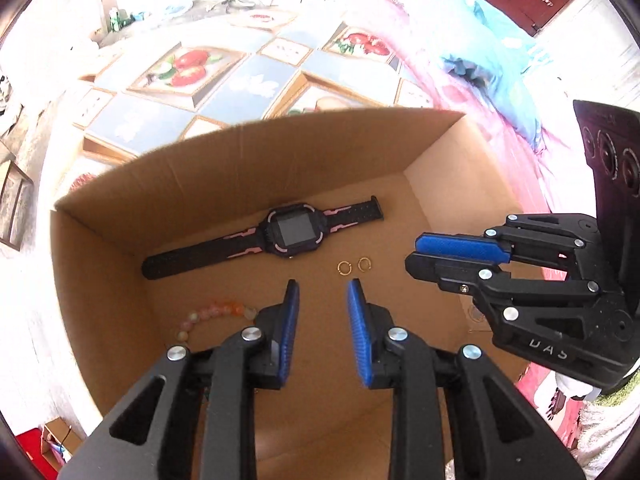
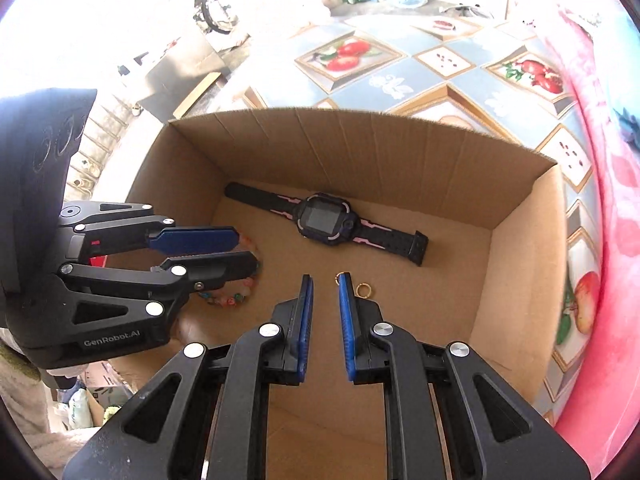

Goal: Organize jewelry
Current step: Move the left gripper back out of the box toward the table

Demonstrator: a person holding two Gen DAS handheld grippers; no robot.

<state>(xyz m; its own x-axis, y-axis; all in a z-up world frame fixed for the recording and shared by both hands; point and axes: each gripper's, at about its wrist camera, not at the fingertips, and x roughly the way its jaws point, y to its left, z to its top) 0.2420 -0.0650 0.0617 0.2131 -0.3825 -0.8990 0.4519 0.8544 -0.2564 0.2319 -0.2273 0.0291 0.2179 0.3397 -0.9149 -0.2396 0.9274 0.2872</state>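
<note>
- Two grippers are held over an open cardboard box (image 1: 224,160), both pointed steeply down at its floor.
- Left gripper (image 1: 322,286): its blue pads are parted by a modest gap, and nothing is seen between them; bare cardboard shows in the gap.
- Right gripper (image 2: 323,280): its pads are also slightly parted, with nothing pinched; only the box floor is visible between the tips.
- A black smartwatch (image 1: 291,233) with pink strap accents is laid flat on the box floor near the far wall, strap stretched out to both sides, screen up.
- Two small gold hoop earrings (image 1: 343,267) are seen side by side on the floor, just in front of the watch face and apart from it. In the right wrist view one hoop is partly hidden behind the tip of the right finger (image 2: 345,300), the other lies just beside it; whether the finger touches the hidden hoop cannot be told.
- A beaded bracelet (image 1: 212,314) of pale orange, pink and green beads is found near the left side of the box, partly covered by the left gripper.
- A tablecloth (image 2: 400,76) printed with fruit pictures is visible beyond the box.
</note>
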